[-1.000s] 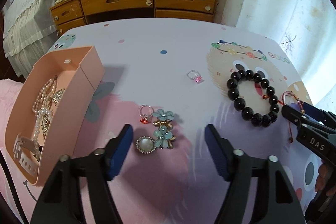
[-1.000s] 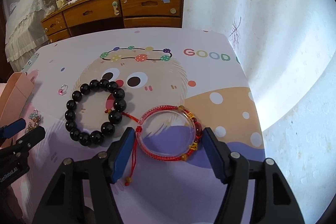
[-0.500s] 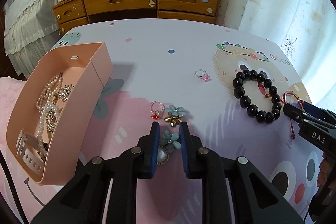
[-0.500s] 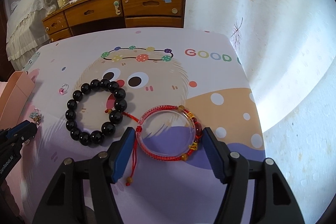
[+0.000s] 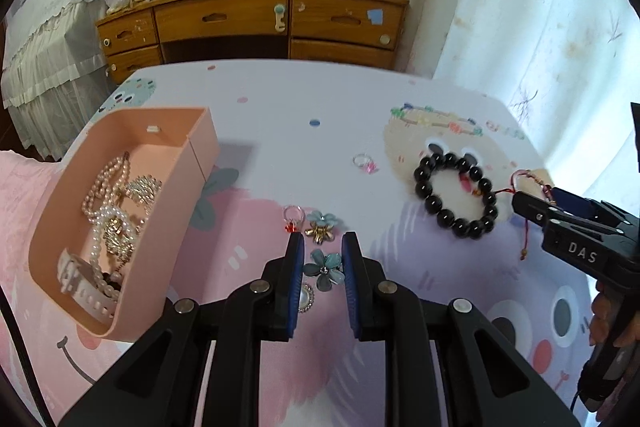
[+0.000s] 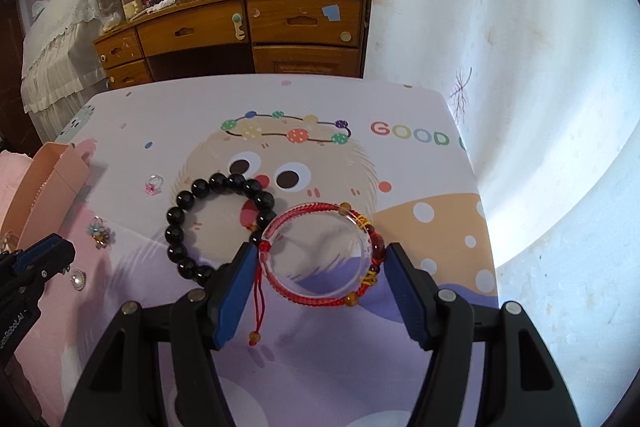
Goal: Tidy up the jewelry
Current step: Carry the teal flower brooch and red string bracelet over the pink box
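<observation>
My left gripper [image 5: 322, 259] is shut on a blue flower brooch [image 5: 323, 269], lifted above the table. A second blue-and-gold flower piece [image 5: 322, 225], a red-stone ring [image 5: 293, 217], a pearl brooch [image 5: 305, 299] and a pink ring [image 5: 365, 163] lie on the cloth. The pink box [image 5: 172, 211] at left holds pearls and a white watch. My right gripper [image 6: 320, 267] is open around a red cord bracelet on a clear ring [image 6: 320, 255], which touches both pads and looks raised. A black bead bracelet [image 6: 216, 227] lies left of it.
The table's right edge [image 6: 472, 179] is near a white curtain. A wooden desk with drawers [image 5: 256, 23] stands behind the table and a bed with lace cover [image 5: 44, 39] at far left. The right gripper also shows in the left wrist view [image 5: 560, 215].
My left gripper closed on the blue flower brooch and has lifted it off the cloth. My right gripper has moved forward so the red bracelet sits between its pads, nearer the black beads.
</observation>
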